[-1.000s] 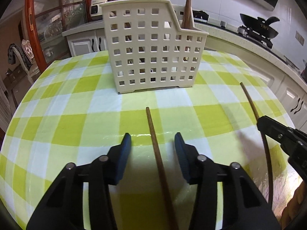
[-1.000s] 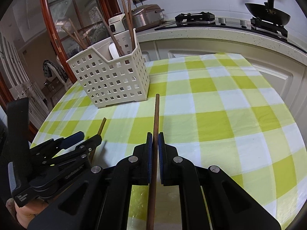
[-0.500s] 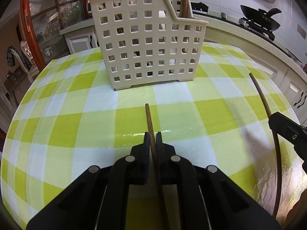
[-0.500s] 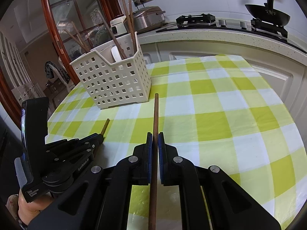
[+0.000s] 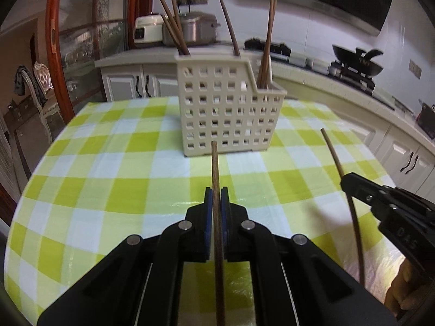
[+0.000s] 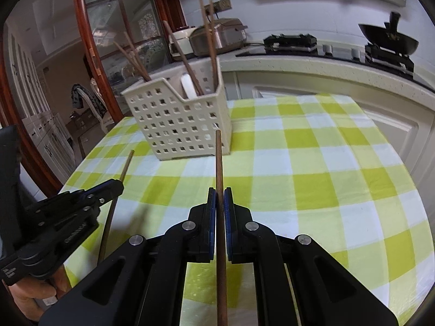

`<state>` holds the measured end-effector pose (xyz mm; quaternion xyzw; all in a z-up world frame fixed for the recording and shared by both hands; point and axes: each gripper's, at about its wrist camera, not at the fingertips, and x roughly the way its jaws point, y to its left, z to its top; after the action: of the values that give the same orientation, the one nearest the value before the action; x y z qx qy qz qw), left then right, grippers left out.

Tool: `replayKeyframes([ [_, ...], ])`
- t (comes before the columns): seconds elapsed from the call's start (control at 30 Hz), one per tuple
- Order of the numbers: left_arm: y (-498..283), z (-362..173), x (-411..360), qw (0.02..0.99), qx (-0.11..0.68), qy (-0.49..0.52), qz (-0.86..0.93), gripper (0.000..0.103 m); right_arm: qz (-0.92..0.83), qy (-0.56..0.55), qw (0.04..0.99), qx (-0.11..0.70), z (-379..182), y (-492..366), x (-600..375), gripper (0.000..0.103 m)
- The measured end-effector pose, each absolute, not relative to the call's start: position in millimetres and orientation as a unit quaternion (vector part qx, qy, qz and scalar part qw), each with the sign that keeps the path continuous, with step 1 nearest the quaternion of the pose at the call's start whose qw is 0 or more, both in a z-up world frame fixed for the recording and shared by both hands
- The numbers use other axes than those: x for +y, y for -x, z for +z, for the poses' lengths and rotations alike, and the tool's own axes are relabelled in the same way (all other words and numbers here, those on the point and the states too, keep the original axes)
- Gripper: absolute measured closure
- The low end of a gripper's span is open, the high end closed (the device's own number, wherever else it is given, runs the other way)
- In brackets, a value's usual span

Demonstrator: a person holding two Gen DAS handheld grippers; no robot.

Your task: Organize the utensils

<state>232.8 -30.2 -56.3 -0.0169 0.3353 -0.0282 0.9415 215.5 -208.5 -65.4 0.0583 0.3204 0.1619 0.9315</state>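
Two tongs, one brown chopstick each. Left gripper (image 5: pixel 217 194) clamped on the left chopstick (image 5: pixel 215 168); right gripper (image 6: pixel 220 194) clamped on the right chopstick (image 6: pixel 219 163). Both sticks raised off the checked tablecloth (image 5: pixel 108 168), pointing ahead toward one cream basket (image 5: pixel 225 111) beyond the tips, holding about six upright chopsticks (image 5: pixel 267 40) and one white utensil (image 6: pixel 189 87).

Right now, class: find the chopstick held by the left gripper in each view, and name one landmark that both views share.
Left wrist view: chopstick runs up the centre, clamped in the left gripper.
Right wrist view: same chopstick at lower left, slanting.
Shared landmark: cream utensil basket.
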Motion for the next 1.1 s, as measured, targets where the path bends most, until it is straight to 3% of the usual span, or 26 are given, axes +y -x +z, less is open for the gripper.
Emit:
replayKeyframes([
  [0.63,-155,5,-20,0.979,0.199,0.014,-0.043,0.097,0.179,-0.033,0.955,0.234,-12,-172,-189,0.096],
  [1.1,-126,32,-17,0.987,0.152,0.005,-0.043,0.097,0.193,-0.016,0.963,0.185,15,-144,-181,0.096],
])
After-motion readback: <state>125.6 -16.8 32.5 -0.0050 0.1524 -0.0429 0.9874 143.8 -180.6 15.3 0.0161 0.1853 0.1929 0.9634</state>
